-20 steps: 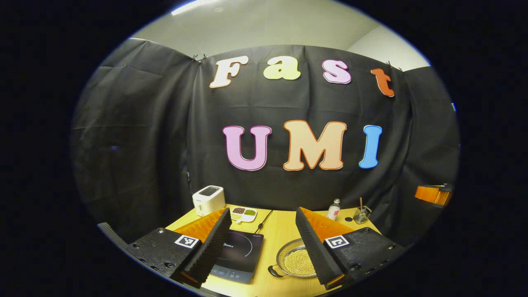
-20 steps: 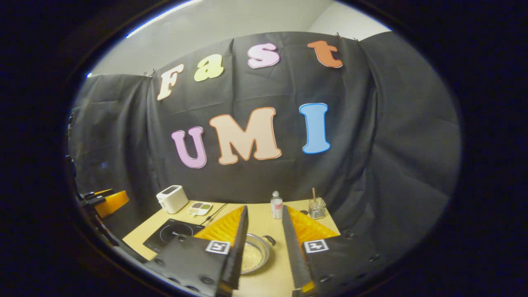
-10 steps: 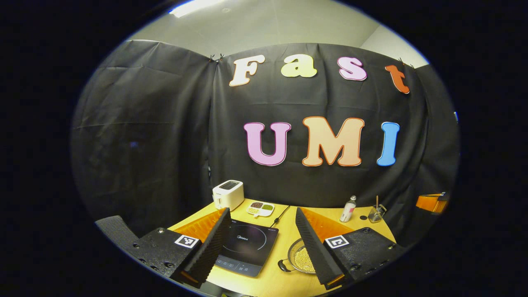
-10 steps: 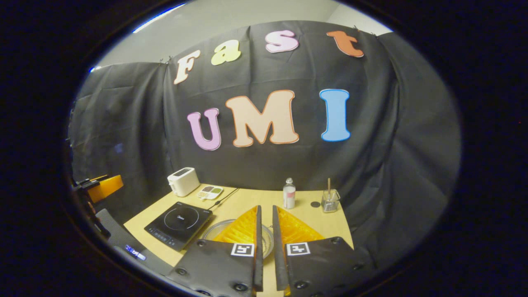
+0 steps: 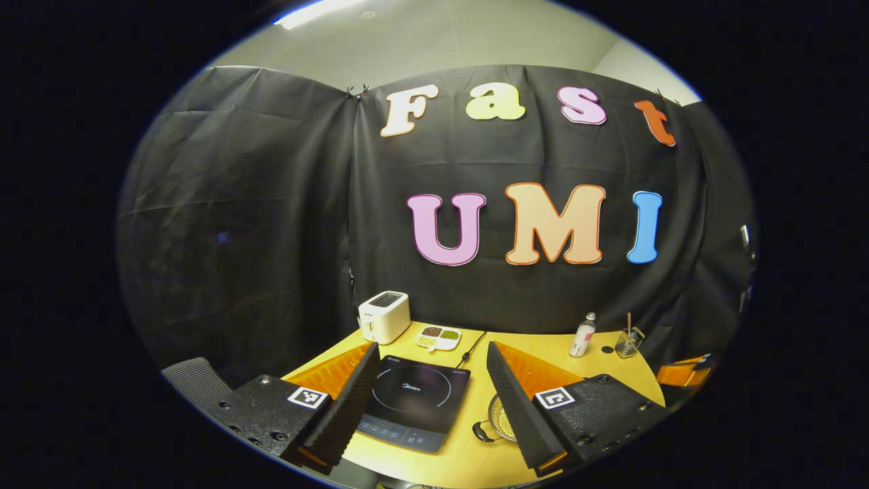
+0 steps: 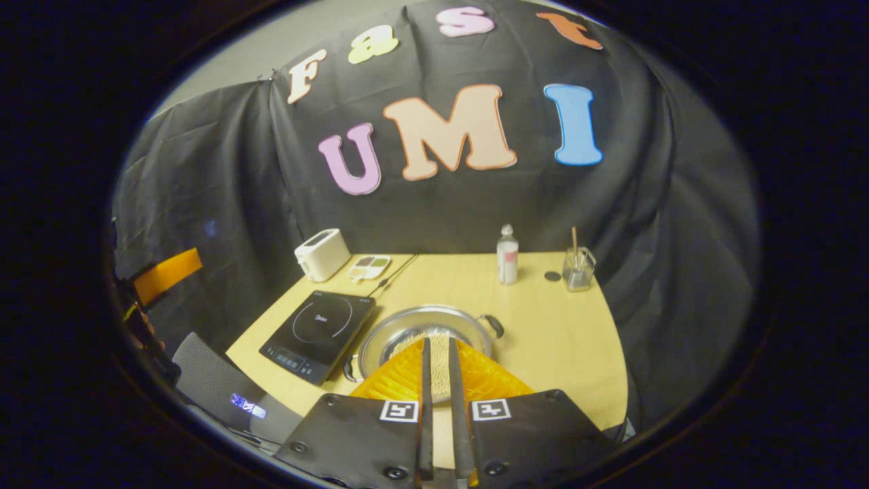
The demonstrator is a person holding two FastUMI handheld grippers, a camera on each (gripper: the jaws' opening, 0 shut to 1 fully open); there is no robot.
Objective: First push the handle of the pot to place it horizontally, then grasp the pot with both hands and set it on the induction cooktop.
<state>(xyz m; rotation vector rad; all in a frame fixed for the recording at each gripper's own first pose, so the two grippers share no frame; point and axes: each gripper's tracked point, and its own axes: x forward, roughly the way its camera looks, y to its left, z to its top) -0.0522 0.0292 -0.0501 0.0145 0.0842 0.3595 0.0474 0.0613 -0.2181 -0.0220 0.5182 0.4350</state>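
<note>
Pot [image 6: 424, 333] sits on the table [image 6: 563, 339] just right of the induction cooktop [image 6: 319, 333]; your right gripper [image 6: 440, 353] hangs above it, fingers nearly together, empty. Your left gripper [image 5: 431, 384] is spread wide, holding nothing.

Right gripper [image 6: 438, 353] hangs over the pot [image 6: 424, 327], fingers nearly together with a narrow gap; cooktop [image 6: 318, 333] lies just left of the pot on the table [image 6: 563, 339]

Black cloth wall [image 5: 271, 224] draped all around, creased and clipped together at the top seam. Pale ceiling [image 5: 441, 34] above with a bright light strip [image 5: 316, 12]. Yellow wooden table [image 6: 563, 339] pushed up against the cloth, grey ribbed chair back [image 5: 193, 380] at its near-left edge.
</note>
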